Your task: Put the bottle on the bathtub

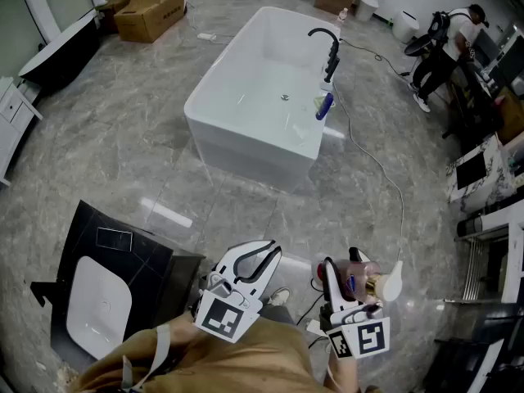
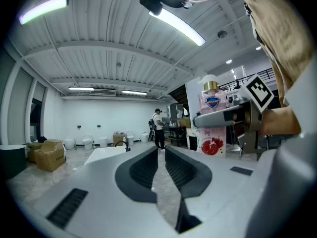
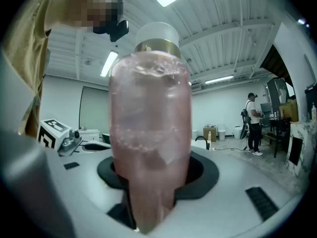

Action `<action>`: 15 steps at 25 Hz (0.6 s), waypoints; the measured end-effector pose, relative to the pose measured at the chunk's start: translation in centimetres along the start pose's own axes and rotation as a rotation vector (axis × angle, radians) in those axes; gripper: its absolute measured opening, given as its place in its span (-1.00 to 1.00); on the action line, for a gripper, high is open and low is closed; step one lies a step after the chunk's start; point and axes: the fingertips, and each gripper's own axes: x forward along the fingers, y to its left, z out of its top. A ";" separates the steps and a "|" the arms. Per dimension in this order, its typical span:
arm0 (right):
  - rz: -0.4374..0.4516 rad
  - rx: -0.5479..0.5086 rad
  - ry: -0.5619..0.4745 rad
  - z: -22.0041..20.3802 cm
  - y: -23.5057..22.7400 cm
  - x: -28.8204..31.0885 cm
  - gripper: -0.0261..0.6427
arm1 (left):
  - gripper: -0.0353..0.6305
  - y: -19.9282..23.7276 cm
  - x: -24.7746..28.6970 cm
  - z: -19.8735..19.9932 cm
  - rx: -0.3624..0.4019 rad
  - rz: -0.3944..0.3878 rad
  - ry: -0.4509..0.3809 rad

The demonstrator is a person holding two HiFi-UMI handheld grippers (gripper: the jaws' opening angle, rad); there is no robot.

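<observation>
The white bathtub [image 1: 260, 97] stands on the marble floor well ahead of me, with a black faucet [image 1: 329, 49] on its right rim. My right gripper [image 1: 341, 278] is low at the bottom of the head view, shut on a pink bottle [image 1: 365, 273] with a gold collar and white cap. In the right gripper view the bottle [image 3: 150, 128] stands upright between the jaws and fills the middle. My left gripper [image 1: 273, 252] hovers beside it, jaws shut with nothing in them [image 2: 161, 158]. From the left gripper view the bottle [image 2: 212, 119] appears at the right, and the bathtub [image 2: 105, 153] far off.
A blue item [image 1: 325, 105] rests on the tub's right rim. A cable [image 1: 385, 174] runs across the floor right of the tub. A black stand with a white basin [image 1: 98, 301] is at my left. Cardboard boxes [image 1: 151, 8] and a person [image 1: 446, 51] are at the back.
</observation>
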 end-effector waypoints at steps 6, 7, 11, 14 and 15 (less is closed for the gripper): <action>0.027 -0.022 0.029 0.3 1.2 -0.6 -0.28 | -0.75 0.1 0.9 1.9 -0.034 0.025 -0.043; 0.030 -0.029 0.029 0.4 1.1 -0.7 -0.28 | -0.75 0.2 1.3 2.4 -0.024 0.029 -0.043; 0.034 -0.033 0.017 0.7 0.2 -1.1 -0.28 | -0.75 -0.1 2.4 3.8 0.000 0.037 -0.067; 0.049 -0.018 0.008 0.7 -0.7 -1.3 -0.28 | -0.75 -0.3 2.9 3.1 -0.041 0.068 -0.063; 0.055 -0.013 0.002 0.7 -1.2 -1.3 -0.28 | -0.75 -0.4 3.2 2.8 -0.052 0.076 -0.056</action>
